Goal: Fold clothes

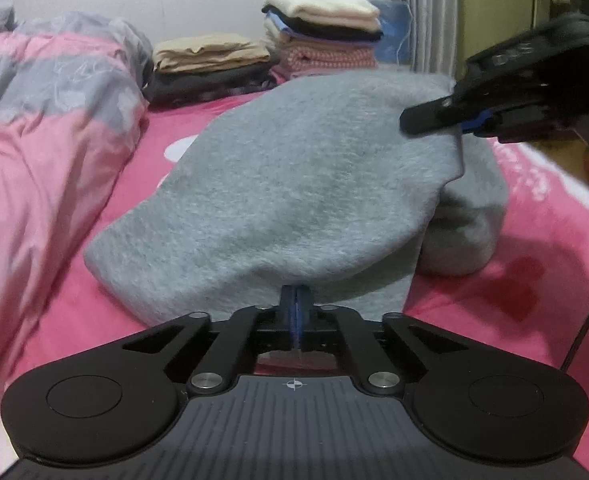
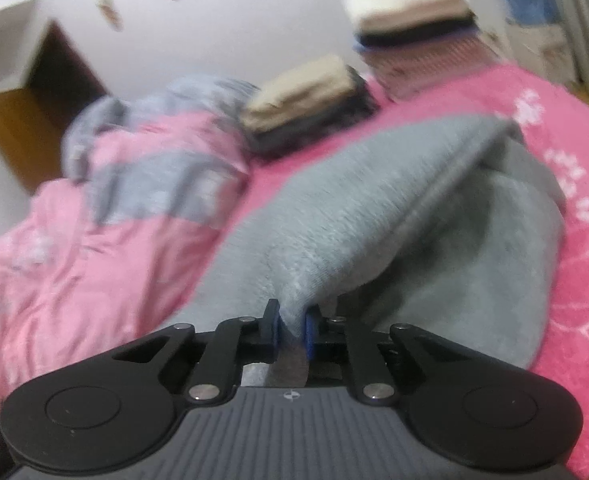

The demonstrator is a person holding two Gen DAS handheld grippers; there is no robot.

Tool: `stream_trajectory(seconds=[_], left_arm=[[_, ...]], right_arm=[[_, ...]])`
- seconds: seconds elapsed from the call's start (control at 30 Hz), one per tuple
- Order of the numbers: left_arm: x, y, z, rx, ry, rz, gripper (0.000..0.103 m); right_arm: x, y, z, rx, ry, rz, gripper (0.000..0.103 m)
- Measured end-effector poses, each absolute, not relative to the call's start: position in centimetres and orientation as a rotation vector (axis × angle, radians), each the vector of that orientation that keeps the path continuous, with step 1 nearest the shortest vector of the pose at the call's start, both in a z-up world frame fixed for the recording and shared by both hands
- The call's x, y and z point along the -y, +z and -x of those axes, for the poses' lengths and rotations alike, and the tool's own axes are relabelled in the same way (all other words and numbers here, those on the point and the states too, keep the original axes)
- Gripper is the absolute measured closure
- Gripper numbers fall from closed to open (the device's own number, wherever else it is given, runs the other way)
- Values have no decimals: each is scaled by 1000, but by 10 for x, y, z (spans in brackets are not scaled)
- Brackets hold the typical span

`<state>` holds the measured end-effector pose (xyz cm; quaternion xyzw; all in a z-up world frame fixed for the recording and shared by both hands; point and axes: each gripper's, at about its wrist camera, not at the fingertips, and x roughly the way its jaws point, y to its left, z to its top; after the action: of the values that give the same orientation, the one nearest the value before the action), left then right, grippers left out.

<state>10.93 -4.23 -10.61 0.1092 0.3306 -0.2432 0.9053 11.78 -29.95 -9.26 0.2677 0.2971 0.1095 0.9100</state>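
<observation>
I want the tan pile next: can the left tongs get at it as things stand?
Probably not: the left tongs are shut on the grey garment, which lies between them and the tan pile.

No readable text, label, brand or number is showing in either view. Only a small white crosshair mark is sitting on the ribbed body of the left gripper (image 1: 297,300) and of the right gripper (image 2: 292,316).

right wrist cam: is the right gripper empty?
No. The right gripper has a bunched edge of the gray garment pinched between its fingers, lifted off the pink bedsheet.
</observation>
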Motion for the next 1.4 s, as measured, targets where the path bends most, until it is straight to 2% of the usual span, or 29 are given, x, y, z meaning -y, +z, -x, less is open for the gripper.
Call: stream_trajectory(seconds=[0.4, 0.57, 0.73, 0.8, 0.83, 0.9, 0.97, 1.03, 1.17, 1.3, 1.33, 1.4], left_arm=[[0, -59, -61, -692, -740, -80, 103], [-23, -51, -57, -740, -826, -12, 103], [-41, -51, -63, -799, -868, 71, 103], [-48, -50, -65, -823, -884, 105, 99], [-49, -51, -70, -823, -870, 128, 94], [-49, -52, -83, -809, -823, 166, 78], [-44, -56, -97, -779, -761, 166, 55], [-37, -56, -106, -771, -735, 152, 41], [-18, -67, -115, -769, -757, 87, 27], [-10, -79, -110, -782, -763, 69, 23], [-8, -82, -108, -788, -764, 70, 26], [-7, -86, -103, -808, -772, 77, 40]], right_arm=[[271, -55, -24, -539, 468, -455, 92], [251, -60, 35, -611, 572, -402, 92], [240, -94, 69, -767, 578, -417, 92], [241, -109, 75, -828, 564, -440, 92], [241, -115, 78, -854, 558, -448, 92], [239, -120, 84, -894, 557, -451, 92], [237, -117, 91, -916, 570, -442, 92], [236, -109, 97, -933, 582, -431, 91], [245, -92, 116, -1035, 573, -403, 88], [269, -61, 141, -1055, 487, -328, 86], [278, -51, 141, -1028, 449, -336, 83], [296, -33, 133, -955, 370, -369, 75]])
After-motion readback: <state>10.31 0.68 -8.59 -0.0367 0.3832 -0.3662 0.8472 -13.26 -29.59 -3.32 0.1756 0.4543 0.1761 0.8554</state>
